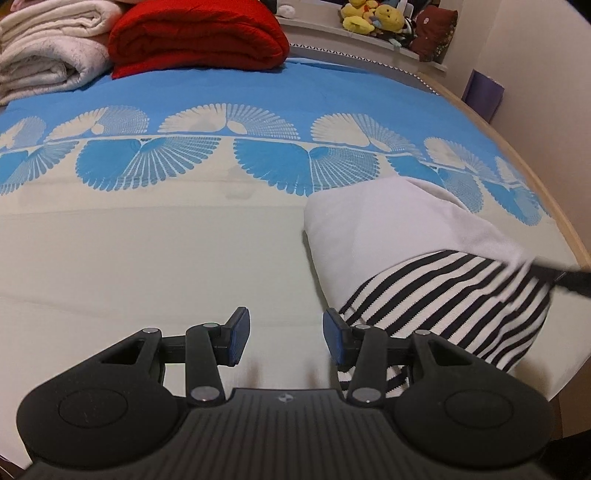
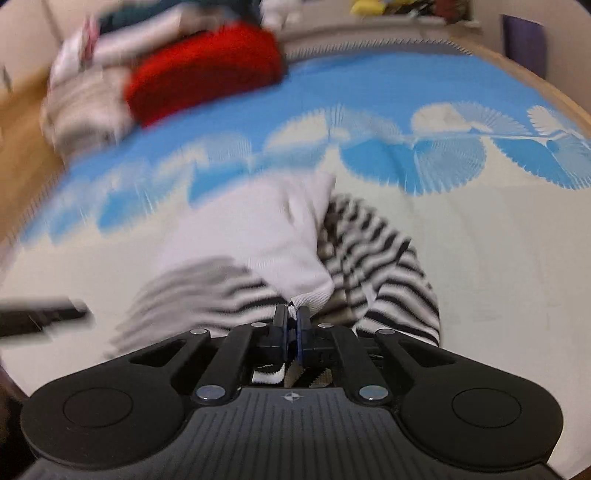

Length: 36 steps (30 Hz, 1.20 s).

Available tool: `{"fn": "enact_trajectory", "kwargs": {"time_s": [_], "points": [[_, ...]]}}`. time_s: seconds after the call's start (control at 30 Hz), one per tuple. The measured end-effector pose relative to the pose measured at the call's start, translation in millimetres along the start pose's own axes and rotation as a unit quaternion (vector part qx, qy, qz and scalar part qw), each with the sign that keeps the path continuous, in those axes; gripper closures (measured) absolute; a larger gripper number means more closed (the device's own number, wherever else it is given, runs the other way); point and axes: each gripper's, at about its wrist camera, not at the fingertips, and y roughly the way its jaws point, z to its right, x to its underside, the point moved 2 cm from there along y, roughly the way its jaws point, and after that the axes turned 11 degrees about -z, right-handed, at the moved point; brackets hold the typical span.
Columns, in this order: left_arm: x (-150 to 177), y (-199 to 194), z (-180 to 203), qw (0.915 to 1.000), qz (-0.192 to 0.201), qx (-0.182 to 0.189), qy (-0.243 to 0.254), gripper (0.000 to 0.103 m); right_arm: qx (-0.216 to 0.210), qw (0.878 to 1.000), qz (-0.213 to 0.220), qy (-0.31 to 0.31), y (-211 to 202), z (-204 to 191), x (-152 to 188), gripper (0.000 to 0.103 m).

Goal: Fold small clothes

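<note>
Both wrist cameras look low across the bed [image 1: 147, 258], sharing the striped garment [image 1: 443, 295].

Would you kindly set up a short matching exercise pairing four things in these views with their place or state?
Things:
1. left gripper
2. right gripper
3. red blanket
4. yellow plush toys

Place or state:
A. folded at the far end of the bed
B. shut on the striped garment
C. open, holding nothing
D. on the shelf behind the bed

Pairs: 1-C, 2-B, 3-A, 4-D
</note>
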Motion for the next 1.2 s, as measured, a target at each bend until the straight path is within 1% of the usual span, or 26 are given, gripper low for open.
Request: {"fn": "enact_trajectory", "kwargs": {"time_s": [0.07, 0.1, 0.13, 0.23, 0.3, 0.37, 0.4, 0.43, 0.47, 0.5, 0.53, 0.57, 0.63, 0.67, 0.7, 0.73, 0.77, 0.83, 0.9, 0.97, 1.07, 1.1, 1.13, 1.17, 1.2], "points": [[0, -1, 2, 1.0000, -0.001, 0.008, 0.001, 0.054, -0.039, 0.998, 0.040, 0.043, -25, 13, -1, 0.099], [0, -1, 4, 0.9999, 0.000, 0.011, 0.004, 0.054, -0.049, 0.996, 0.044, 0.052, -32, 18, 1, 0.099], [0, -1, 7, 0.9998, 0.002, 0.017, 0.007, 0.054, -0.040, 0.997, 0.038, 0.051, -34, 23, 3, 0.100], [0, -4, 18, 0.9987, 0.010, 0.045, 0.020, 0.054, 0.000, 0.999, -0.016, 0.047, -19, 35, 10, 0.100], [2, -4, 29, 0.9964, 0.009, 0.077, 0.035, 0.054, 0.022, 0.997, -0.050, 0.047, -5, 44, 13, 0.100], [6, 2, 40, 0.9932, -0.007, 0.101, 0.057, 0.054, 0.042, 0.995, -0.076, 0.041, 7, 46, 16, 0.101], [10, 9, 46, 0.9918, -0.022, 0.103, 0.072, 0.054, 0.054, 0.994, -0.091, 0.036, 13, 45, 17, 0.101], [15, 19, 54, 0.9903, -0.045, 0.093, 0.093, 0.054, 0.064, 0.992, -0.108, 0.031, 20, 43, 20, 0.101], [22, 31, 60, 0.9886, -0.067, 0.069, 0.116, 0.054, 0.074, 0.989, -0.123, 0.028, 26, 39, 22, 0.101], [27, 41, 63, 0.9864, -0.086, 0.036, 0.136, 0.053, 0.083, 0.987, -0.136, 0.026, 32, 35, 24, 0.101], [31, 47, 64, 0.9844, -0.096, 0.017, 0.147, 0.046, 0.095, 0.984, -0.148, 0.024, 39, 32, 25, 0.101], [31, 48, 62, 0.9847, -0.098, 0.013, 0.144, 0.044, 0.104, 0.982, -0.155, 0.024, 45, 30, 25, 0.100], [23, 41, 55, 0.9885, -0.096, 0.029, 0.114, 0.044, 0.110, 0.982, -0.153, 0.030, 48, 29, 22, 0.097], [19, 37, 50, 0.9903, -0.089, 0.039, 0.100, 0.042, 0.110, 0.982, -0.148, 0.035, 47, 27, 20, 0.090], [15, 32, 47, 0.9918, -0.082, 0.046, 0.087, 0.040, 0.108, 0.983, -0.144, 0.040, 46, 27, 18, 0.085], [10, 29, 43, 0.9930, -0.075, 0.053, 0.075, 0.033, 0.108, 0.983, -0.141, 0.044, 45, 27, 17, 0.067], [4, 26, 37, 0.9939, -0.070, 0.062, 0.057, 0.022, 0.113, 0.983, -0.137, 0.048, 44, 28, 16, 0.046], [-9, 27, 26, 0.9938, -0.072, 0.082, 0.017, 0.014, 0.115, 0.984, -0.127, 0.052, 42, 32, 16, 0.028], [-25, 38, 14, 0.9911, -0.086, 0.098, -0.026, 0.014, 0.107, 0.983, -0.139, 0.058, 46, 38, 17, 0.028], [-39, 54, 2, 0.9847, -0.107, 0.118, -0.070, 0.014, 0.103, 0.980, -0.153, 0.070, 53, 43, 18, 0.027], [-51, 85, -10, 0.9688, -0.146, 0.154, -0.128, 0.014, 0.101, 0.978, -0.164, 0.076, 60, 44, 16, 0.026], [-52, 95, -11, 0.9648, -0.154, 0.163, -0.137, 0.014, 0.102, 0.978, -0.167, 0.077, 63, 43, 15, 0.026], [-53, 104, -11, 0.9627, -0.159, 0.168, -0.141, 0.012, 0.102, 0.977, -0.171, 0.079, 65, 43, 15, 0.026], [-54, 110, -10, 0.9627, -0.160, 0.167, -0.140, 0.009, 0.103, 0.976, -0.174, 0.080, 68, 43, 14, 0.026], [-57, 116, -11, 0.9632, -0.158, 0.166, -0.140, 0.007, 0.105, 0.975, -0.177, 0.081, 70, 42, 13, 0.025]]}}
